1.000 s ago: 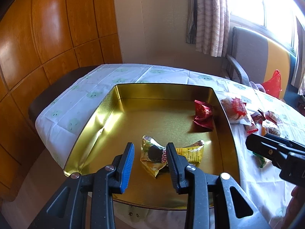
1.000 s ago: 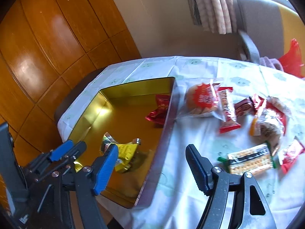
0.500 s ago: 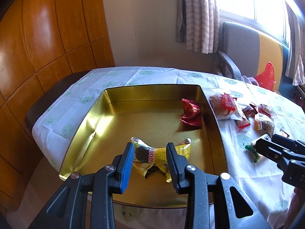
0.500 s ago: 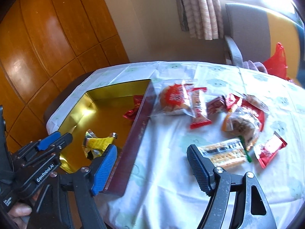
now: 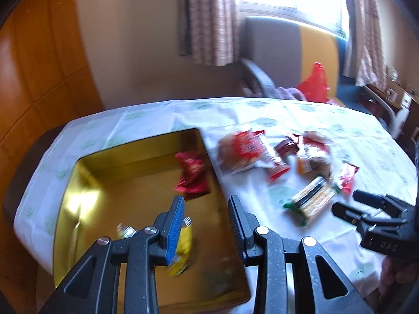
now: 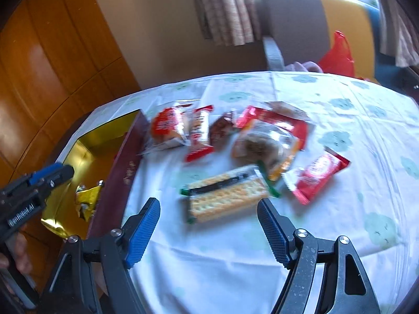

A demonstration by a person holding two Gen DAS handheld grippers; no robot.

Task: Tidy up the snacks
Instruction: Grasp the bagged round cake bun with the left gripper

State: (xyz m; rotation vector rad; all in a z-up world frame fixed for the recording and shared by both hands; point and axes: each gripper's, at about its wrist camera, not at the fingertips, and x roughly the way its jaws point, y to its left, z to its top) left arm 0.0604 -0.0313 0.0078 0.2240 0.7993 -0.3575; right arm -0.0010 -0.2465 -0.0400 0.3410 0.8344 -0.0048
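Both grippers have swung rightward, away from the gold tin [image 5: 78, 183] and toward the loose snacks on the worktop [image 6: 340, 222]. The yellow packet [image 5: 182, 251] now lies on the tin floor, left of the left gripper [image 5: 207, 222], whose jaws stand a little apart with nothing between them. A red packet [image 5: 191, 175] sits further back in the tin. The right gripper [image 6: 209, 225] hangs spread wide, nothing held, just short of the cracker pack [image 6: 225, 192]; the other wrappers [image 6: 262, 141] lie bunched beyond it. Trouble could come from the crowding: jaws this wide might catch the red sachet [image 6: 316, 175] beside the crackers, or a flat pinch may crush the biscuits or skid off the slick film.
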